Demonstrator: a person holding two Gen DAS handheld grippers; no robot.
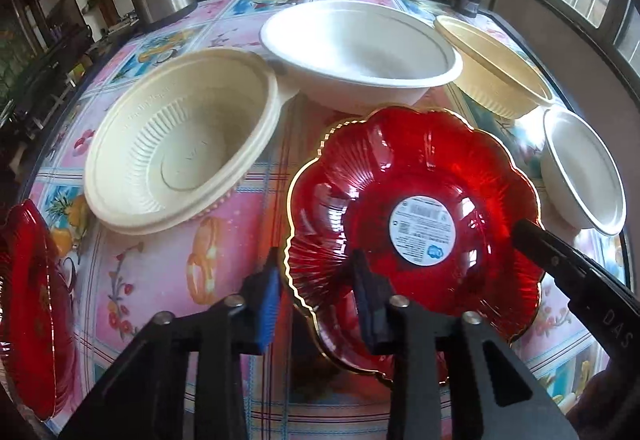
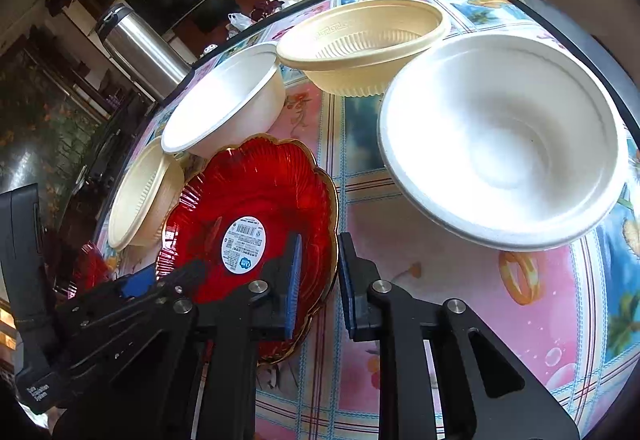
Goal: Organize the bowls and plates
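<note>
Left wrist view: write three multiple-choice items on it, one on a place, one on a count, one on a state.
1. Where is the round white sticker?
A. On the steel flask
B. In the middle of the near red plate
C. On the tablecloth

2. How many pale bowls stand on the table?
A. Two
B. Six
C. Four

3. What state are the bowls in?
A. Empty
B. Full of soup
C. Upside down

Answers: 1 B, the sticker sits in the plate's centre; 2 C, two cream ribbed ones and two white ones show; 3 A, their bare insides face up.
</note>
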